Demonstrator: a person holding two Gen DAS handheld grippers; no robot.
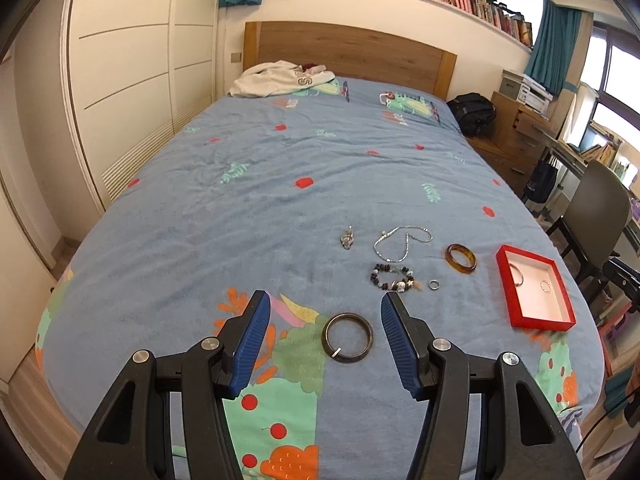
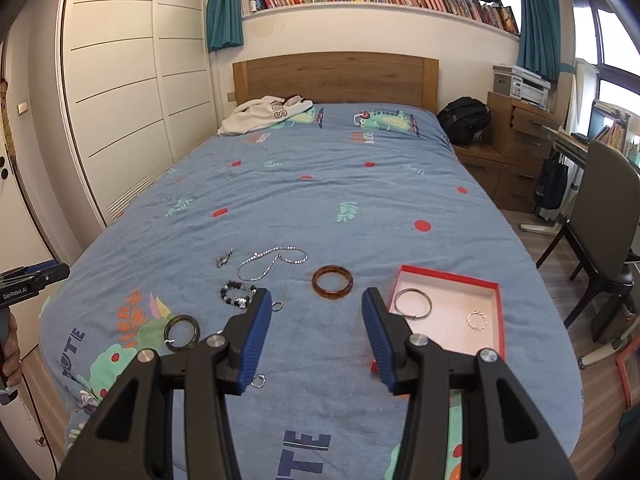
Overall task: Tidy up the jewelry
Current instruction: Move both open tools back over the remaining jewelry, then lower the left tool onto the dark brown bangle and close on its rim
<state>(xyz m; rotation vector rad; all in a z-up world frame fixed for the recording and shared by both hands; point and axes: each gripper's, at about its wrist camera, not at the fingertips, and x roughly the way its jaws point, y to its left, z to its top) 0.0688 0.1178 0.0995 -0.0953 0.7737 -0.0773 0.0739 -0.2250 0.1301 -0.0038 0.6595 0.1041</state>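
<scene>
Jewelry lies on a blue patterned bedspread (image 1: 280, 184). In the left wrist view my left gripper (image 1: 326, 298) is open, and a dark bangle (image 1: 347, 337) lies flat on the cover between its blue pads, clear of both. Beyond it are a beaded bracelet (image 1: 394, 278), a silver chain (image 1: 402, 242), a pendant (image 1: 347, 238), a small ring (image 1: 434, 285) and an amber bangle (image 1: 461, 258). My right gripper (image 2: 316, 294) is open and empty, with the amber bangle (image 2: 333, 282) just past its tips. The red box (image 2: 448, 274) holds a silver bangle (image 2: 413, 303) and a thin ring (image 2: 477, 320).
Another small ring (image 2: 259, 381) lies by the right gripper's left finger. A grey garment (image 2: 264, 116) sits near the wooden headboard (image 2: 336, 80). A chair (image 2: 604, 216) and desk stand right of the bed, wardrobe doors (image 2: 120, 80) left. A hand (image 2: 10, 348) shows at the left edge.
</scene>
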